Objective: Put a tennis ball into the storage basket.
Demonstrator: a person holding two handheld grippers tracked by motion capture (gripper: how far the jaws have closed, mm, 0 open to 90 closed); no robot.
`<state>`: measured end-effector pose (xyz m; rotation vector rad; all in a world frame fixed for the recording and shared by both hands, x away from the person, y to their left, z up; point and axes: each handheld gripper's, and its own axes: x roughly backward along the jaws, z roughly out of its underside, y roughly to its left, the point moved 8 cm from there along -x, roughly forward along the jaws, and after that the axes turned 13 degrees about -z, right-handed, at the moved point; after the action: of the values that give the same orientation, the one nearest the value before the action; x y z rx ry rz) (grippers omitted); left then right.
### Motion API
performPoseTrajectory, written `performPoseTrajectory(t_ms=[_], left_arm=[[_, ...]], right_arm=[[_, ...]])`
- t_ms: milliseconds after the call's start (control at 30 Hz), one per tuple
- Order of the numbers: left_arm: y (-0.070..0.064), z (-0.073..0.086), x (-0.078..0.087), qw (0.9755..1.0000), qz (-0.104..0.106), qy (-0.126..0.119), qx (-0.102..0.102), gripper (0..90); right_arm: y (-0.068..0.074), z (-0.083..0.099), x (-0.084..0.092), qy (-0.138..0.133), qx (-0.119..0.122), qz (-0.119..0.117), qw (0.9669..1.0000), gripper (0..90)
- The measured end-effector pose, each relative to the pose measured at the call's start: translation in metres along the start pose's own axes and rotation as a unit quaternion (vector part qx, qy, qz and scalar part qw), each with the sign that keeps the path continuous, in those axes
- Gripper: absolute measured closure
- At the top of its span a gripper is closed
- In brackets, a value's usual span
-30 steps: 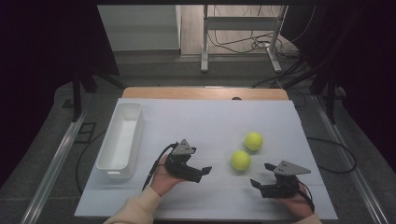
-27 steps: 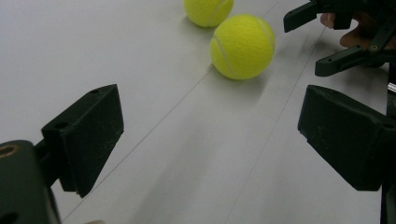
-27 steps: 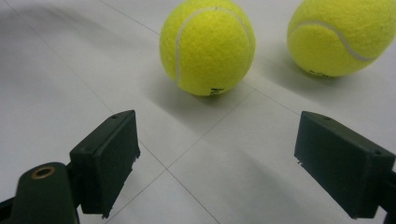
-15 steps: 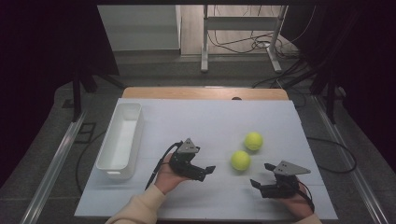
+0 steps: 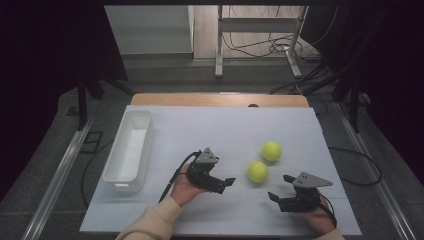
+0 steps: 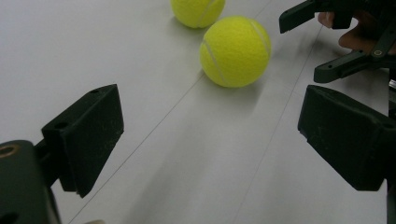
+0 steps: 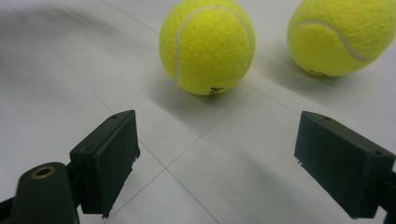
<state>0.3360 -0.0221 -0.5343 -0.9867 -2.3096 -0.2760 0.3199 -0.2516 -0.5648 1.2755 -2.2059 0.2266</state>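
High view: 2 yellow tennis balls sit on the white table [image 5: 225, 130], with a hand-held gripper on either side of them. The near ball [image 5: 258, 171] lies just beside the far ball [image 5: 271, 150], which is at about 1 o'clock from it; the 2 look slightly apart. The left gripper [image 5: 226, 182] is at roughly 8 o'clock from the near ball, close to it but not touching, its jaws spread wide and pointing toward 3 o'clock. The right gripper [image 5: 277, 191] is at about 5 o'clock from the same ball, also near and clear of it, jaws wide and pointing toward 9 o'clock. A white bin [image 5: 128, 150] stands well apart at the table's 9 o'clock side, long axis running from 6 to 12 o'clock.

In the left gripper view, the left gripper [image 6: 208, 135] has its 2 black jaws far apart with bare table between them; the near ball [image 6: 235, 51] rests ahead at 12 o'clock, the far ball [image 6: 198, 11] beyond it at 11 o'clock, and the right gripper [image 6: 336, 37] shows at 2 o'clock, held by fingers.

In the right gripper view, the right gripper [image 7: 215, 156] is likewise wide and holds nothing; the near ball [image 7: 207, 45] lies ahead at 12 o'clock and the far ball [image 7: 342, 35] at 2 o'clock.
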Motion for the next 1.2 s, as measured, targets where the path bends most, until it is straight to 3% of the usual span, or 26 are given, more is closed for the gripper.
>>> performPoseTrajectory(t_ms=[533, 1200], left_arm=[[-0.013, -0.011, -0.02, 0.9998, 0.014, 0.01, -0.011, 7.8], [-0.021, -0.024, -0.035, 0.9994, 0.032, 0.013, -0.004, 7.9]], right_arm=[[0.0, -0.001, 0.002, -0.003, 0.0, -0.003, 1.0, 14.1], [0.0, -0.001, 0.001, -0.005, -0.003, -0.004, 1.0, 14.1]])
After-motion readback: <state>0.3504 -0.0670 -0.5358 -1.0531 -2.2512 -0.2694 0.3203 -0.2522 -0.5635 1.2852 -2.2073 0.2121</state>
